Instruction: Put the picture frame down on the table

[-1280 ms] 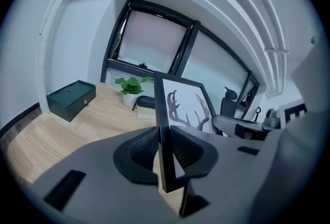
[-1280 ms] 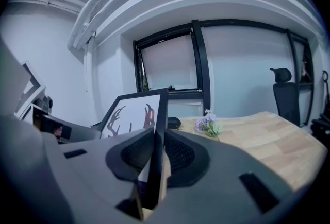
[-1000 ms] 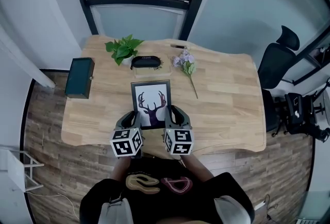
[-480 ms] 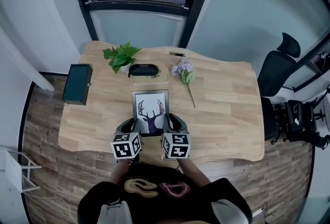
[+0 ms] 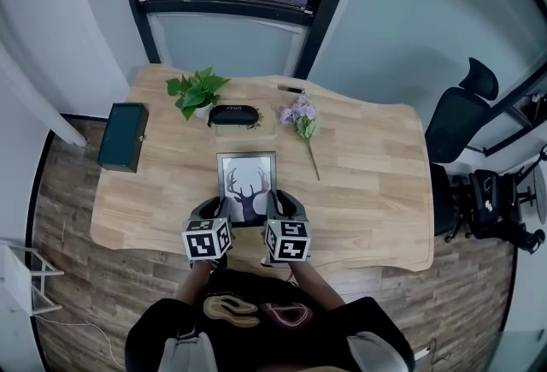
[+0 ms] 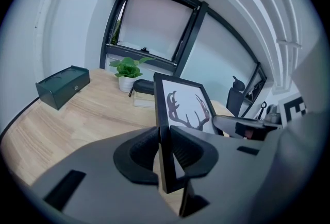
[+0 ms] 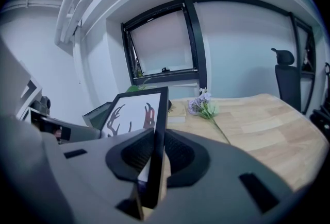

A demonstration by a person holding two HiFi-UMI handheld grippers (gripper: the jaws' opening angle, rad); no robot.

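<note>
A black picture frame (image 5: 246,186) with a deer-antler print is held over the front middle of the wooden table (image 5: 367,191), picture side up. My left gripper (image 5: 214,212) is shut on the frame's left edge (image 6: 161,130), and my right gripper (image 5: 279,206) is shut on its right edge (image 7: 157,140). In both gripper views the frame tilts up off the tabletop, its near corners hidden between the jaws. The print (image 6: 188,109) shows in the left gripper view, and in the right gripper view the print (image 7: 131,112) shows too.
A dark green box (image 5: 120,136) lies at the table's left end. A potted plant (image 5: 195,91), a black case on a book (image 5: 233,115), a pen (image 5: 291,89) and a purple flower sprig (image 5: 301,122) sit along the back. An office chair (image 5: 457,118) stands to the right.
Both grippers and the frame have drawn slightly back toward the table's front edge, and the head view has shifted a little. Both grips stay the same.
</note>
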